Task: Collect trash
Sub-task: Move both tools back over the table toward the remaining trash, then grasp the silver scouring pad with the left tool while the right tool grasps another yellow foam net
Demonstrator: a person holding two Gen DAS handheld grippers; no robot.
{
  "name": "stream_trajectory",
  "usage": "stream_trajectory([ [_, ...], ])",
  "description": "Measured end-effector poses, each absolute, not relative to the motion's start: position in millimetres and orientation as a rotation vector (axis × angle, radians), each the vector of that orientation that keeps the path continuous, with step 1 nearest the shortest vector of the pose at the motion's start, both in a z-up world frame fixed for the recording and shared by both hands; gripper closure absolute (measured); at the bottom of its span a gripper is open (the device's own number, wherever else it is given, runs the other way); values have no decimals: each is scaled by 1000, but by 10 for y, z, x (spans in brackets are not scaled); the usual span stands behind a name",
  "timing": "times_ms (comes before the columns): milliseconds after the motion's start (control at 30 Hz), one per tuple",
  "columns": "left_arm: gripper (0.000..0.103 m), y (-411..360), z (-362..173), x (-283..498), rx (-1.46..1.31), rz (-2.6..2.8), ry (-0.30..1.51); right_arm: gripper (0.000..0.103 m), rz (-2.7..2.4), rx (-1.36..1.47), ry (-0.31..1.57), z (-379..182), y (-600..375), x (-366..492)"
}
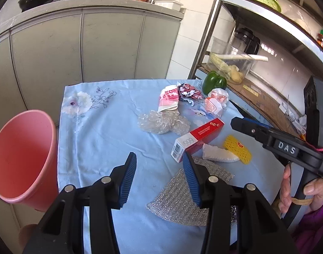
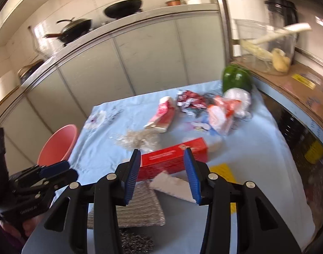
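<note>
Both grippers are chunky black plastic with ribbed blue pads [image 1: 128, 177] and shiny round silver screws [image 1: 106, 179], the right gripper [image 1: 238, 124] has white "DAS" lettering plus a thin pink cord, and the person's sleeve [image 1: 316, 228] is purple.

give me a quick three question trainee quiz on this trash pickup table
1. True or false: the left gripper is holding the red box.
2. What lies at the far right corner of the blue cloth? A) green pepper B) banana C) mug
3. Which side of the table is the pink bin on, seen from the left wrist camera?

Key:
1. False; its fingers are apart with nothing between them.
2. A, the green pepper.
3. The left side, beside the table edge.
</note>
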State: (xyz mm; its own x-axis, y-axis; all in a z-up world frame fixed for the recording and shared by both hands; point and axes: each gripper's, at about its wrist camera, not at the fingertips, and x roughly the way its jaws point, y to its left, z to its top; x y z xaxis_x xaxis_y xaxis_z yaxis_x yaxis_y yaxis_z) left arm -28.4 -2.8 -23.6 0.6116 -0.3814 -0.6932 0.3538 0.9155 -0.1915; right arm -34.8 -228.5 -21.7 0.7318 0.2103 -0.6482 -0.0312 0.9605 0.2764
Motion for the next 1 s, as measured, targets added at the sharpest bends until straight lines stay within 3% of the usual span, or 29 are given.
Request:
stream_trajectory([
  [667, 58, -191, -221, -460, 17, -525, 785, 60, -31, 203, 714, -217, -2763, -655],
  [1000, 58, -417, -331, -753, 317, -719, 824, 60, 35, 192, 758, -352, -2866, -702],
])
